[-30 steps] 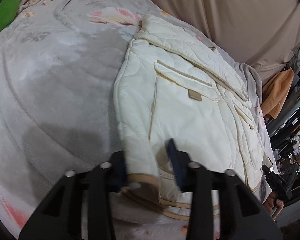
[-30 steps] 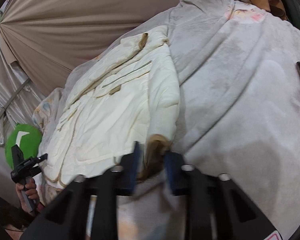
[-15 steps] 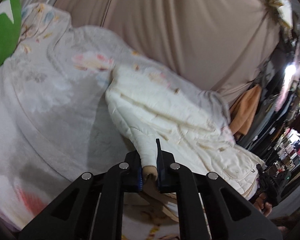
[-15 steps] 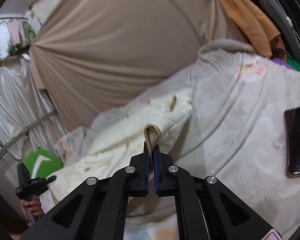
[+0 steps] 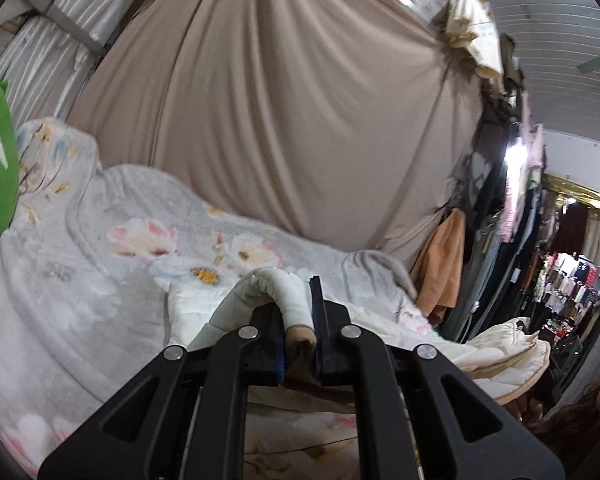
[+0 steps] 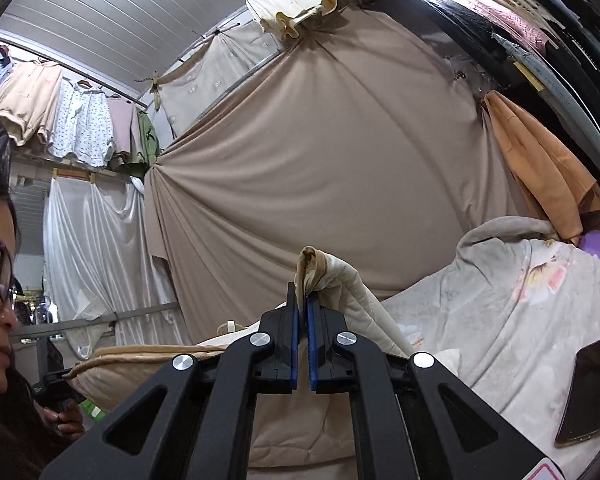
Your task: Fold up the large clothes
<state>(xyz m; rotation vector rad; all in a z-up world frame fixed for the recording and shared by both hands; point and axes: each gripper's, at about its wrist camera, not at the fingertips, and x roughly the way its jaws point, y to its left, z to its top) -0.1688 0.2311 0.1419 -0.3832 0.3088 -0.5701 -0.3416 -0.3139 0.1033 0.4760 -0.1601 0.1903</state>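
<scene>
Pinching one tan cuff each, the left hand-held gripper (image 5: 300, 344) and right hand-held gripper (image 6: 302, 312) hold the cream jacket (image 5: 512, 344) above the bed (image 5: 80, 280).

1. Left wrist view looks along its hand-held gripper (image 5: 300, 344) across the bed (image 5: 80, 280), close above it.
2. Right wrist view tilts upward.
3. Both share the far curtain (image 6: 320, 168) and jacket (image 6: 364, 300).

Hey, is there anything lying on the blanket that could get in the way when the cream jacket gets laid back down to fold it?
A dark phone lies on the grey floral blanket, to the right of the cream jacket. Both the left claw and the right claw grip its cuffs. Nothing else visible blocks the blanket.
</scene>
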